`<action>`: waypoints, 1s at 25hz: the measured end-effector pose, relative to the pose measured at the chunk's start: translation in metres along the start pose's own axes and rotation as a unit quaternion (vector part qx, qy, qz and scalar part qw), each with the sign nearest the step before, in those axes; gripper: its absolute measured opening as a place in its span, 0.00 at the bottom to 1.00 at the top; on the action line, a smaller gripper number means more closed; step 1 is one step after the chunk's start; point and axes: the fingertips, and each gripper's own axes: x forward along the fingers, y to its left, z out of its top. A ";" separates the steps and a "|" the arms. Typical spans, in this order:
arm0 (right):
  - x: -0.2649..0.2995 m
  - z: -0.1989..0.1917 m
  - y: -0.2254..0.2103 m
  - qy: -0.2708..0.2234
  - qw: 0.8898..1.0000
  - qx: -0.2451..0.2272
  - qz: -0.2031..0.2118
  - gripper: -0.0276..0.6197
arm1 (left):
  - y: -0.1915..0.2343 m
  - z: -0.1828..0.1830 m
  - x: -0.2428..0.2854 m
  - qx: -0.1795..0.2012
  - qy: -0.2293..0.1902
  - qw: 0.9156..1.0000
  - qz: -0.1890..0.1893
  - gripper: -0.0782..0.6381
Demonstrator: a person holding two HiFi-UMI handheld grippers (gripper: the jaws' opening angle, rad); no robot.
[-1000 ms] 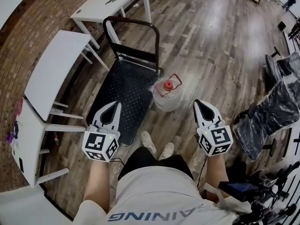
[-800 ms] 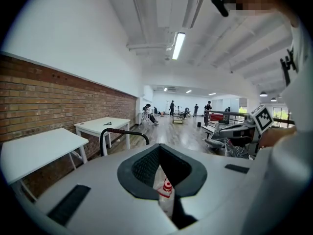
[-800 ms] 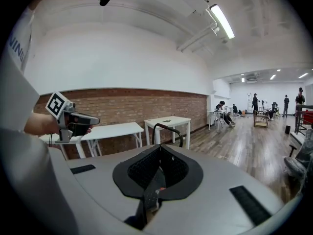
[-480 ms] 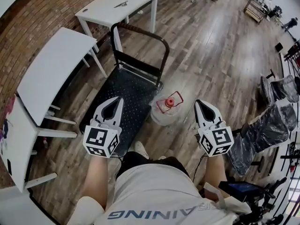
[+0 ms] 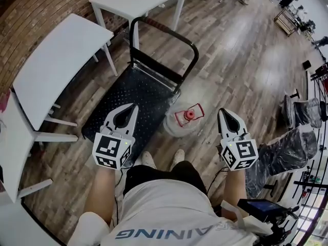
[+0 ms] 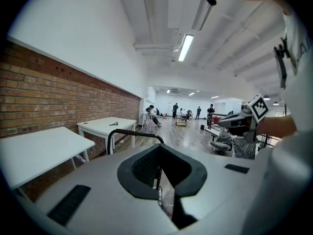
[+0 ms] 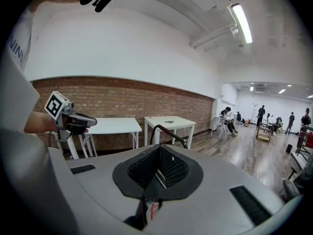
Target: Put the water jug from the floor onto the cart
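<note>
The person stands with both forearms stretched forward and roughly parallel, one hand-held gripper in each hand, both pointing ahead and tipped slightly down. The left hand-held gripper hangs over the near end of the cart, its jaws pressed together with nothing between them. The right hand-held gripper is level with it on the other side, over bare floor, its jaws likewise pressed together and empty. The water jug stands upright on the floor between the two grippers and a little ahead of them, just beside the cart's right edge, near its handle; neither gripper touches it. The person's shoes are planted just behind the jug. A white counter stands to the left of the cart
</note>
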 end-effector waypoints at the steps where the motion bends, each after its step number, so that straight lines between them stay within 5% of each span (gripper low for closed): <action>1: 0.005 -0.002 0.000 0.001 1.000 0.002 0.006 0.05 | 0.002 -0.002 0.001 -0.002 0.003 1.000 0.003 0.11; 6: 0.030 -0.026 -0.012 0.002 0.999 0.030 0.036 0.05 | 0.004 -0.014 0.005 -0.011 0.021 0.999 0.031 0.11; 14: 0.072 -0.117 -0.046 0.071 0.997 0.016 0.039 0.07 | -0.020 -0.055 0.022 -0.014 0.082 0.994 0.068 0.11; 25: 0.159 -0.280 -0.031 0.186 0.974 0.012 0.131 0.42 | -0.028 -0.141 0.044 -0.042 0.160 0.981 0.100 0.11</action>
